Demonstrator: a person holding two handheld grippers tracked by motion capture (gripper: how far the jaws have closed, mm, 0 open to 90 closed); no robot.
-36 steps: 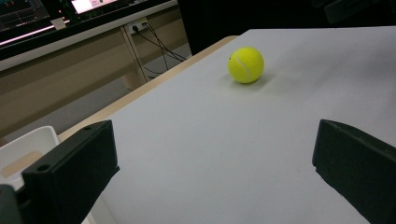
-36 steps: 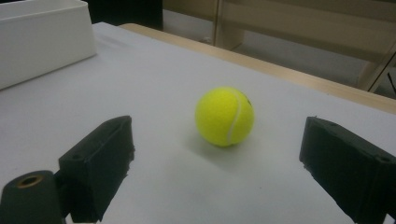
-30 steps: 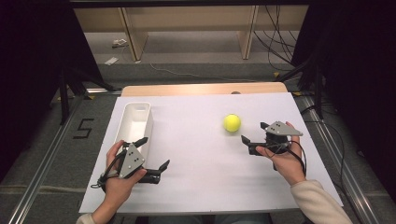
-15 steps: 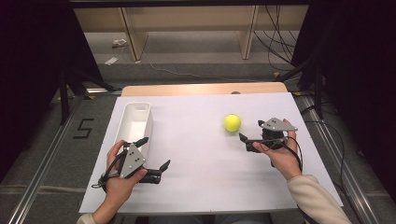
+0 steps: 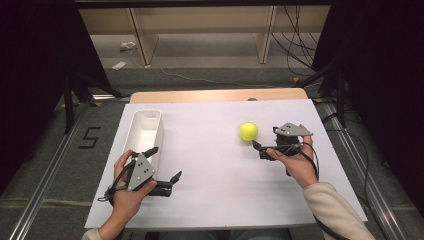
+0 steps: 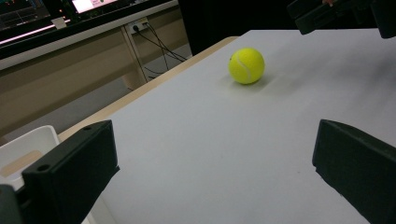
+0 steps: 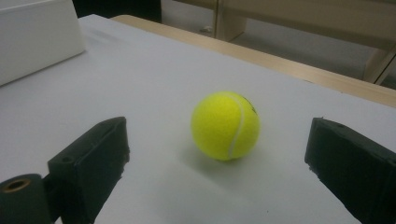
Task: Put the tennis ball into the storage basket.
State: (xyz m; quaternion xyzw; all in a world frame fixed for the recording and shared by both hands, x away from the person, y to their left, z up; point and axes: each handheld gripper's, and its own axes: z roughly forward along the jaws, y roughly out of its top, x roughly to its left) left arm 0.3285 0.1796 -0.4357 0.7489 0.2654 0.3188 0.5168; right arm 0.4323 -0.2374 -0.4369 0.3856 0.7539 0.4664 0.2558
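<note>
Right tool (image 5: pixel 264 145) held low over the white table (image 5: pixel 215 200), jaws spread wide and empty, aimed at the ball (image 5: pixel 248 131) just beside its tips; seen in the right tool view (image 7: pixel 215 168) with the yellow ball (image 7: pixel 225 125) resting on the table ahead of the jaws, roughly centred in the gap between them, not touching either. Gripped from behind by the right hand (image 5: pixel 295 165), light sleeve at the wrist, grey plate on top

Left tool (image 5: pixel 164 162) held near the table's front left corner by the left hand (image 5: pixel 127 187), jaws likewise wide apart and holding nothing, pointing across the table; in the left tool view (image 6: pixel 215 172) the ball (image 6: pixel 246 66) well beyond the jaws, with the right tool (image 6: pixel 336 16) at the top right edge past it

White bin (image 5: pixel 145 132) standing lengthwise along the table's left side, just beyond the left tool, well apart from the ball; a corner of it visible at top left of the right tool view (image 7: pixel 37 39)

Wooden strip along the table's far edge, shelving and loose cables on the floor behind
</note>
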